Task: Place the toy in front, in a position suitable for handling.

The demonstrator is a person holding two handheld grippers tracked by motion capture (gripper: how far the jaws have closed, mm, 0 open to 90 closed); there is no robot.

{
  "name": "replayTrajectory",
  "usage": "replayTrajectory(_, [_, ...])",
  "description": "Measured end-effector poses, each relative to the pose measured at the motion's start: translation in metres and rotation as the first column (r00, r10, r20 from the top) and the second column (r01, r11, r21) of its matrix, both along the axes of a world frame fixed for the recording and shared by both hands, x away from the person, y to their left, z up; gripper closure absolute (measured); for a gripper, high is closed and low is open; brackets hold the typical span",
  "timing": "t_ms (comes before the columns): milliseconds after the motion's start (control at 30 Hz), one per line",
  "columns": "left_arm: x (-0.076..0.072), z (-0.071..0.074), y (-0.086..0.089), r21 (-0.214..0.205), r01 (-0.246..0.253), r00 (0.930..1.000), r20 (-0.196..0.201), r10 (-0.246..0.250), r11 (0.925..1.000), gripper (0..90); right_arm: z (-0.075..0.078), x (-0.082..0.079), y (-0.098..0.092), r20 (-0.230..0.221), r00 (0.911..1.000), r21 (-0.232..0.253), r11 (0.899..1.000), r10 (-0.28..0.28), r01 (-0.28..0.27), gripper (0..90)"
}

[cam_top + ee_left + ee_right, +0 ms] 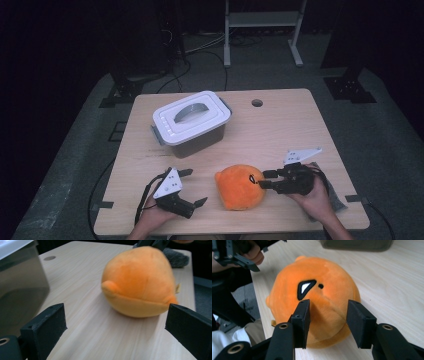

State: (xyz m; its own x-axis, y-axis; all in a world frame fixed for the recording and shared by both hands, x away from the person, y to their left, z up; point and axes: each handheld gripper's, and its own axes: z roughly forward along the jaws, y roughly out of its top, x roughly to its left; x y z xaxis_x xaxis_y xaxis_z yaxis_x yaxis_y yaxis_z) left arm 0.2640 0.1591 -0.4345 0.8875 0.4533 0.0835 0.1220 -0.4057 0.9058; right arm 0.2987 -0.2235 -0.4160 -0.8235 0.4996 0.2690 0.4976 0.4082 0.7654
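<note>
Right gripper [327, 322] is nosing into the orange plush toy [317, 297] mid-table, jaws half open around a fold of fuzz, not pinching yet. Left gripper [192, 187] waits wide open, just beside it. Toy not lifted; the lidded plastic box [192, 122] sits closed behind.

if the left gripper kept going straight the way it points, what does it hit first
Most likely the orange plush toy: it lies on the table straight ahead of the left gripper, whose jaws stand open. Bare wood lies between them.
</note>
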Motion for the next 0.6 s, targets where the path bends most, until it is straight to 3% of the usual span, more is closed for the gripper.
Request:
replayTrajectory(267, [-0.001,0.006,-0.028,-0.003,0.081,0.9966,-0.012,-0.081,0.9967,2.5,-0.004,-0.002,0.0,-0.016,0.9999,0.001,1.0,0.004,-0.004,54.4])
replayTrajectory(433, [0.003,0.007,-0.042,-0.008,0.107,0.9941,-0.014,-0.107,0.9942,2.5,-0.005,-0.003,0.0,-0.02,0.9998,-0.002,1.0,0.006,-0.006,54.4])
replayTrajectory(600, [0.011,0.004,-0.063,0.013,0.141,0.9899,-0.018,-0.141,0.9899,2.5,-0.008,-0.004,-0.002,-0.028,0.9996,0.007,1.0,0.005,-0.005,54.1])
